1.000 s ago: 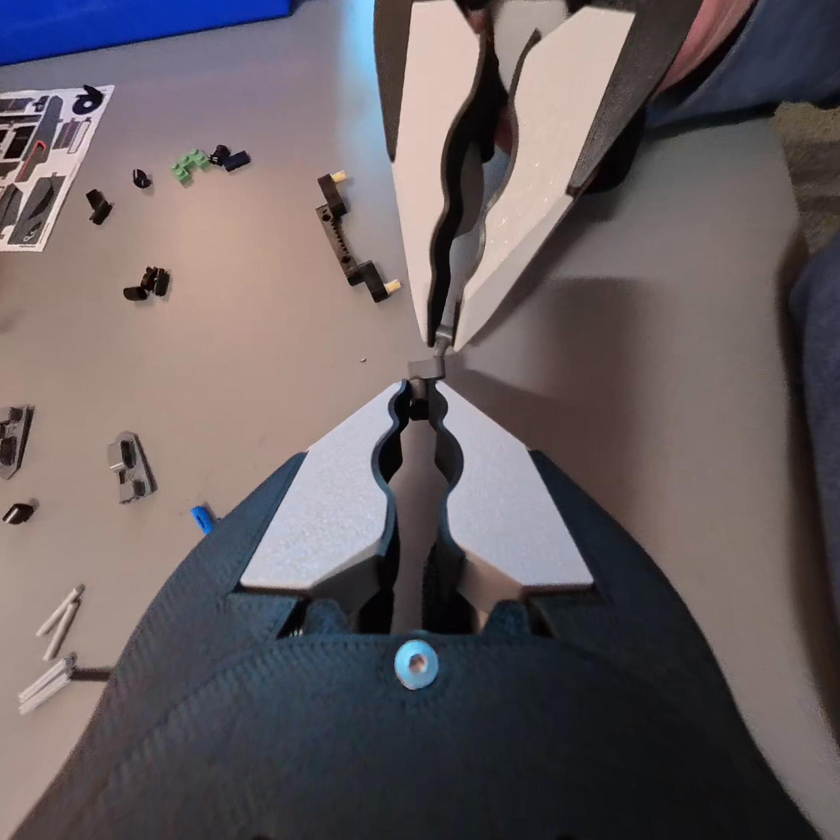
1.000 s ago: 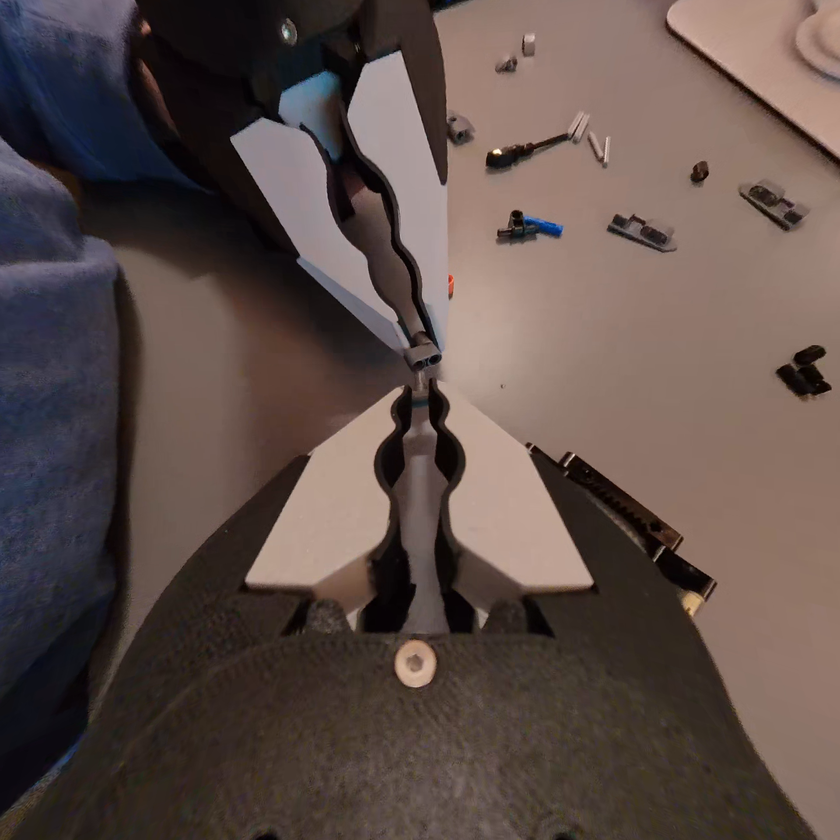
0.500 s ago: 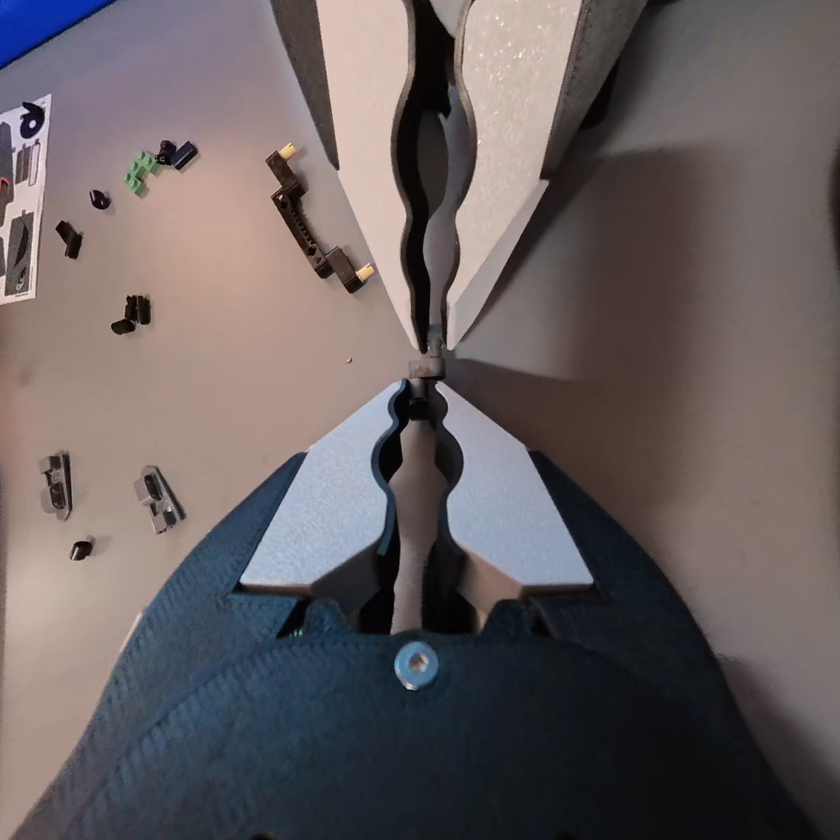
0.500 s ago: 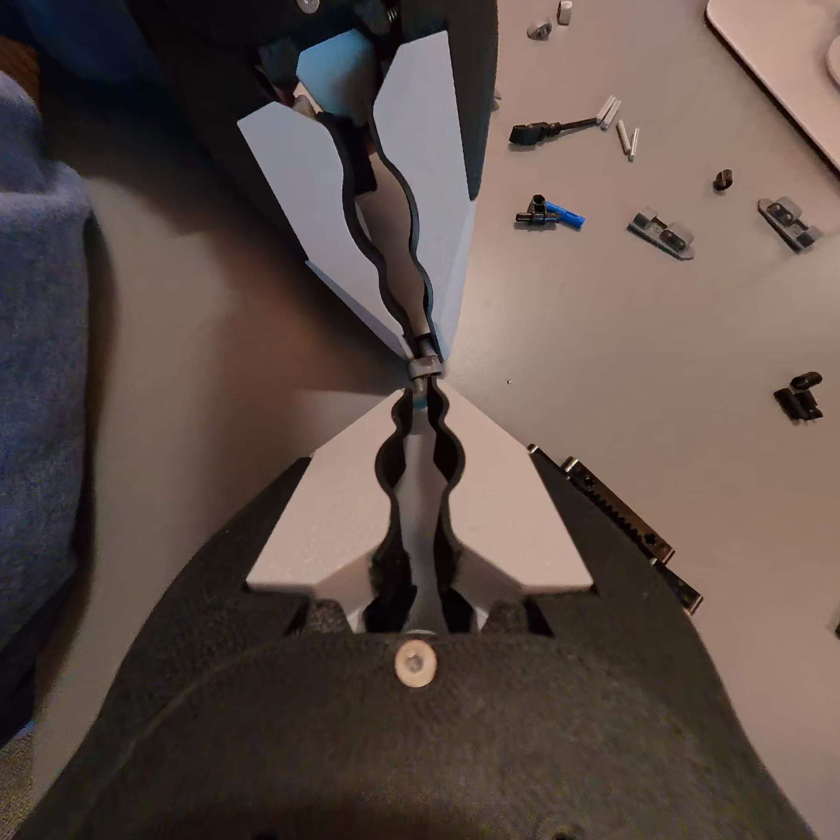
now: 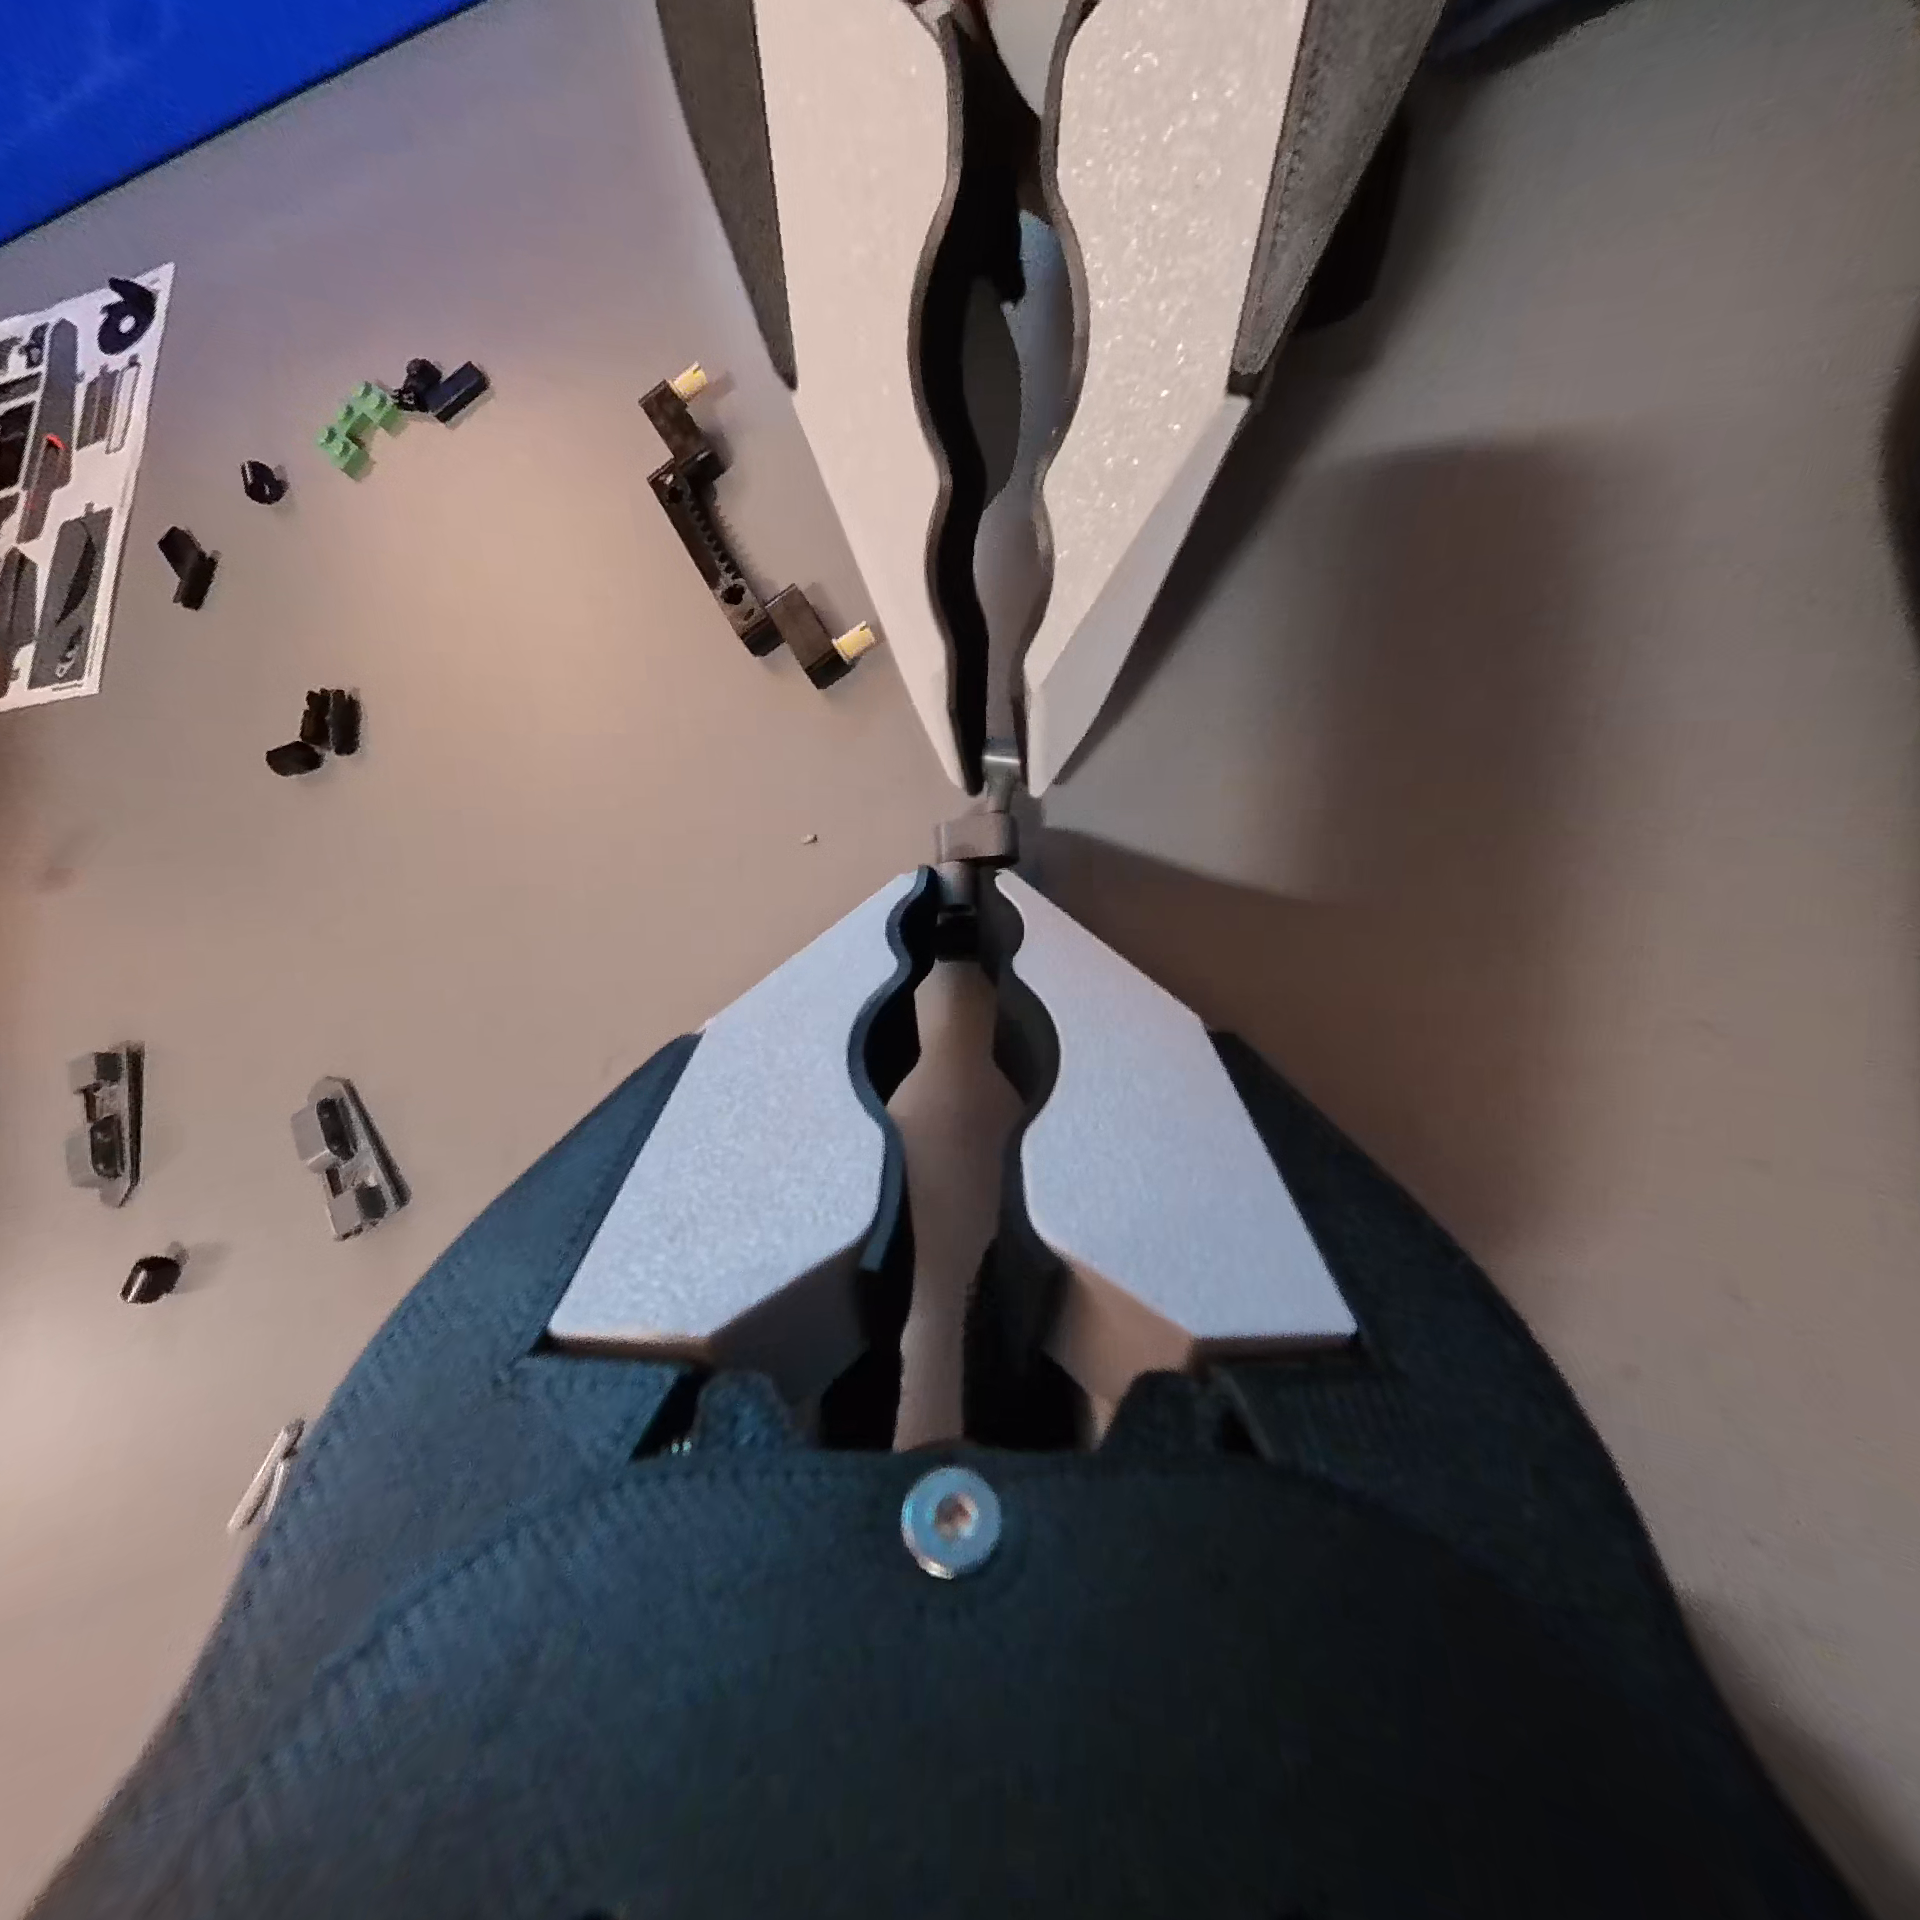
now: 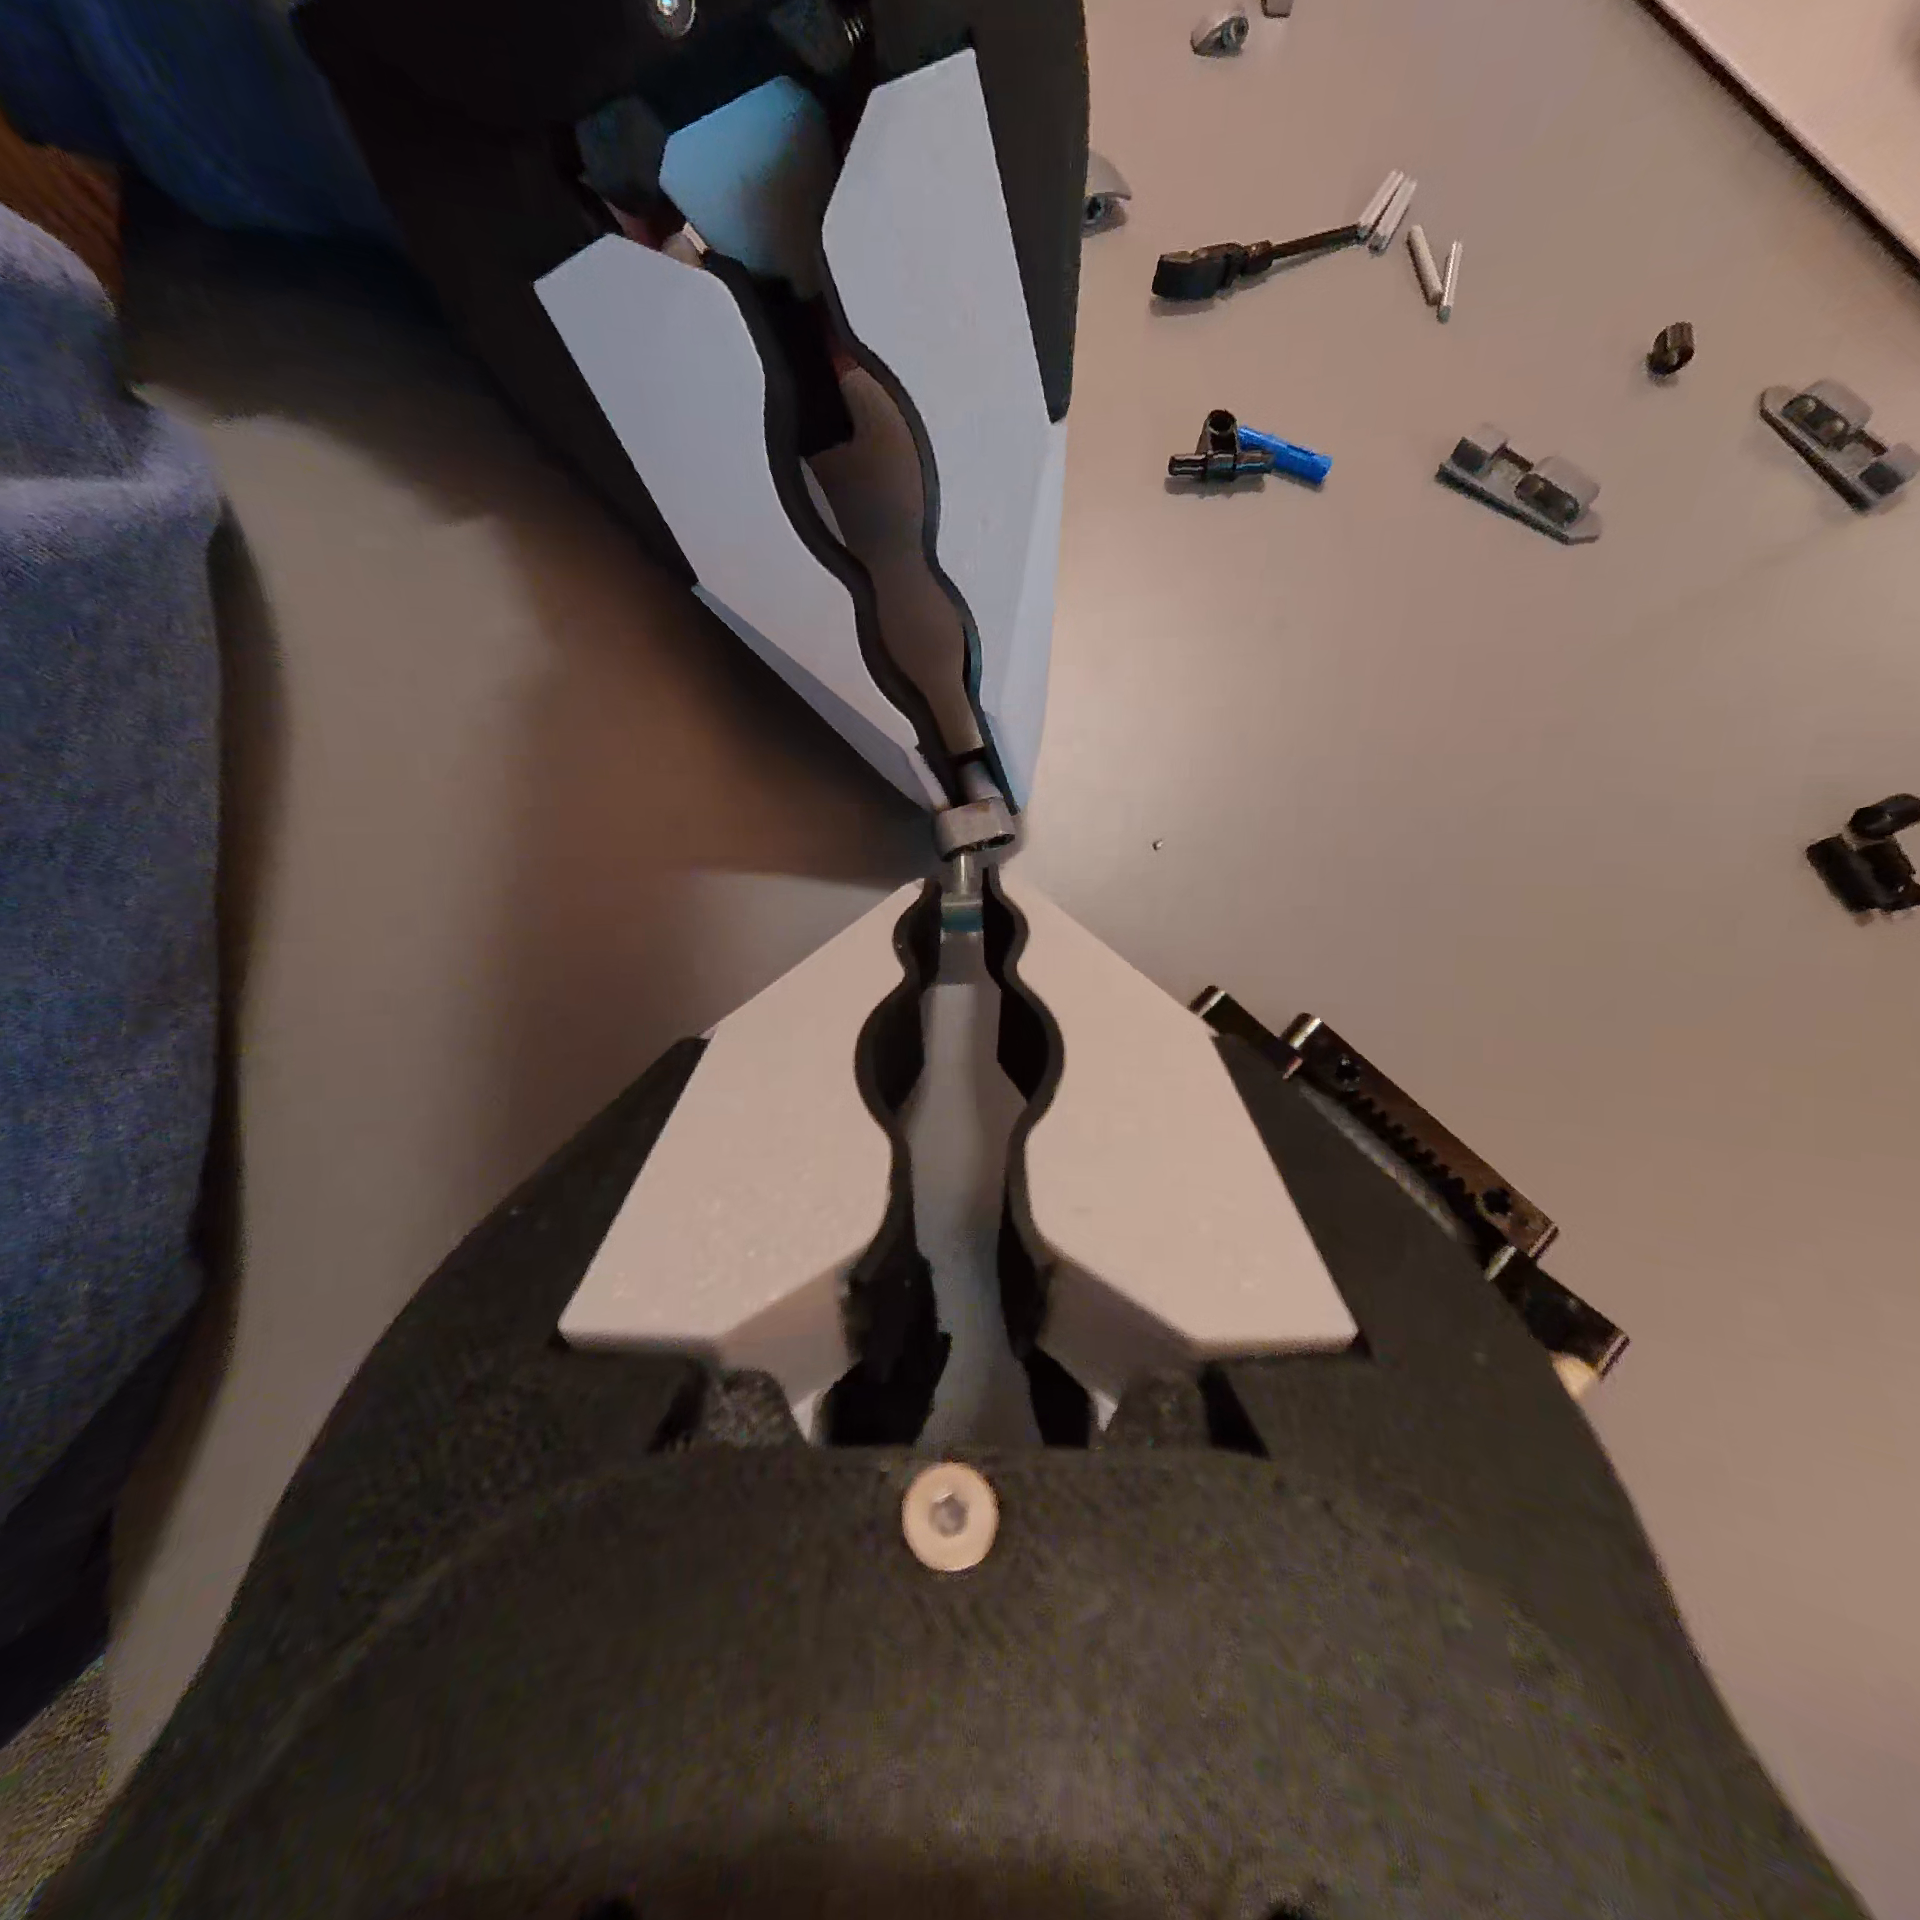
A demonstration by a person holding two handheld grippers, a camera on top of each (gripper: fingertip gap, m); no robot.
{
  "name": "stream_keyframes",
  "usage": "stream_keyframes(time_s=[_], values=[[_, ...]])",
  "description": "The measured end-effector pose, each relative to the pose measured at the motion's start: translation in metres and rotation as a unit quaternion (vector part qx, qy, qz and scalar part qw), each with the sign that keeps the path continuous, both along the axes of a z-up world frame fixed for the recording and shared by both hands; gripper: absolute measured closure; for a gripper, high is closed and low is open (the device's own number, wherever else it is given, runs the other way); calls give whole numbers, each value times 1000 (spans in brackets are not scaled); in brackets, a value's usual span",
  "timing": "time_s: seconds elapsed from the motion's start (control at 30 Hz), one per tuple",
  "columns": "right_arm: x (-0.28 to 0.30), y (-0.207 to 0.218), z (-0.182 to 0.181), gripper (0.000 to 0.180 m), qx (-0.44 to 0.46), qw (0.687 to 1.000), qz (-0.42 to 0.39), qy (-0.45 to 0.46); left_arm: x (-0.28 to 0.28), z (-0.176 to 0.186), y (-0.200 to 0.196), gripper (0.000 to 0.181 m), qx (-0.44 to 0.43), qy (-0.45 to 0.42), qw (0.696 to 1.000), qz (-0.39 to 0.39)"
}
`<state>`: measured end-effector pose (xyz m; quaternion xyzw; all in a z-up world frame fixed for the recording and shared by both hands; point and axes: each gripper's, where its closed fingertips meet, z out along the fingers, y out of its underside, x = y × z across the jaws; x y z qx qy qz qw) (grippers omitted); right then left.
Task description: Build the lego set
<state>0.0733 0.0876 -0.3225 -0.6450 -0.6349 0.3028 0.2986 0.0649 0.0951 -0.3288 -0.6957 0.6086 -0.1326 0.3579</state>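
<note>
My left gripper (image 5: 966, 883) is shut on a small dark grey connector (image 5: 975, 836) that sticks out past its tips. My right gripper (image 6: 961, 888) is shut on a short grey pin (image 6: 961, 871) with a bluish end. The two grippers meet tip to tip above the grey table (image 5: 520, 935). The pin's end touches the connector (image 6: 977, 826). In the left wrist view the right gripper (image 5: 1003, 774) comes down from the top. In the right wrist view the left gripper (image 6: 971, 795) comes in from the top.
Loose parts lie on the table: a black toothed rack with tan pins (image 5: 727, 540), a green piece (image 5: 358, 431), grey pieces (image 5: 343, 1153), a sticker sheet (image 5: 62, 488), a blue pin with a black connector (image 6: 1247, 457) and light rods (image 6: 1423, 249). A blue sleeve (image 6: 94, 727) is at the left. My two grippers' fingertips are within a few centimetres of each other.
The right gripper has swung from a tilt to straight opposite the left one. The connector has turned in view. Both grippers stay shut and tip to tip.
</note>
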Motion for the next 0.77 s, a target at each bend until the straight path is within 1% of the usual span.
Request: stream_keyframes(time_s=[0.03,0.17,0.23,0.33,0.4,0.47,0.63,0.77], values=[[2,2,-1,174,5,1000,-6,-2,0,0,0,176,0,0,1000,0],[6,2,-2,172,3,1000,-11,-11,0,0,0,176,-1,2,1000,-1],[10,2,-4,165,0,1000,-16,-21,0,0,0,176,-1,5,1000,-2],[14,5,-2,161,0,999,-33,-20,1,0,0,176,-3,5,1000,-2],[17,7,-4,165,10,999,-32,-25,1,0,0,176,-4,3,1000,-1],[16,5,-8,166,6,999,-20,-31,1,0,0,176,-4,3,1000,-2],[12,4,-8,174,-8,1000,0,-29,2,0,1,176,-5,2,1000,-4],[11,3,-7,175,-14,1000,5,-26,2,0,1,176,-7,-5,1000,-2]])
